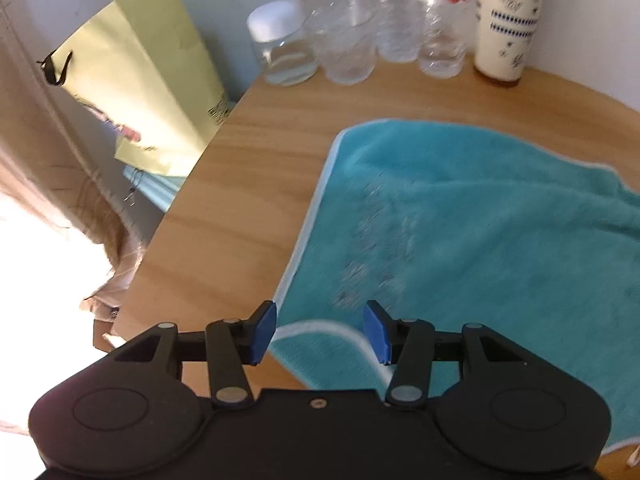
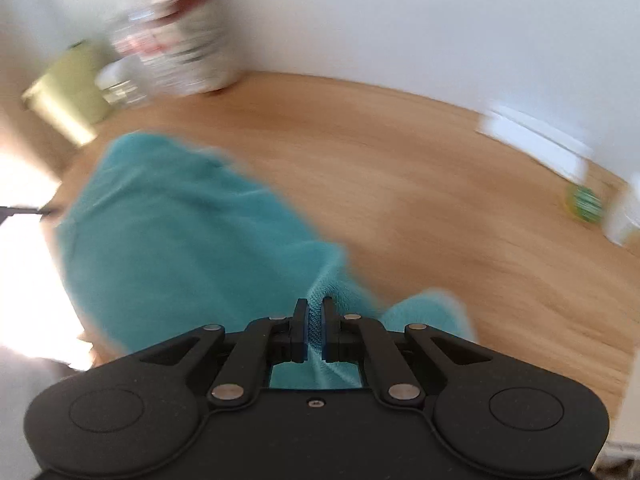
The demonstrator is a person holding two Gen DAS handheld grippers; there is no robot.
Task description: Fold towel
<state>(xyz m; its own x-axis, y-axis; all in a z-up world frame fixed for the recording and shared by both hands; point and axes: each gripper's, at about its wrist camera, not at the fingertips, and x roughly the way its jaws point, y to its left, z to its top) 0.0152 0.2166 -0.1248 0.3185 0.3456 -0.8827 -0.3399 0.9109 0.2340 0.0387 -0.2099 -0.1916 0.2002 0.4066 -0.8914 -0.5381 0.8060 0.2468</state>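
Note:
A teal towel (image 1: pixel 460 216) with a white hem lies spread on the wooden table (image 1: pixel 248 184). My left gripper (image 1: pixel 320 330) is open, its blue pads either side of a turned-over near corner of the towel, hovering just above it. In the blurred right wrist view the same towel (image 2: pixel 180 224) stretches away to the left. My right gripper (image 2: pixel 315 328) is shut on a pinched ridge of the towel's near edge, with cloth showing between its fingers.
Along the table's back stand a white-lidded jar (image 1: pixel 282 50), several clear water bottles (image 1: pixel 400 12) and a cream patterned cup (image 1: pixel 508 24). A yellow-green paper bag (image 1: pixel 144 72) stands beyond the table's left edge. A green-labelled item (image 2: pixel 584 202) and white objects sit far right.

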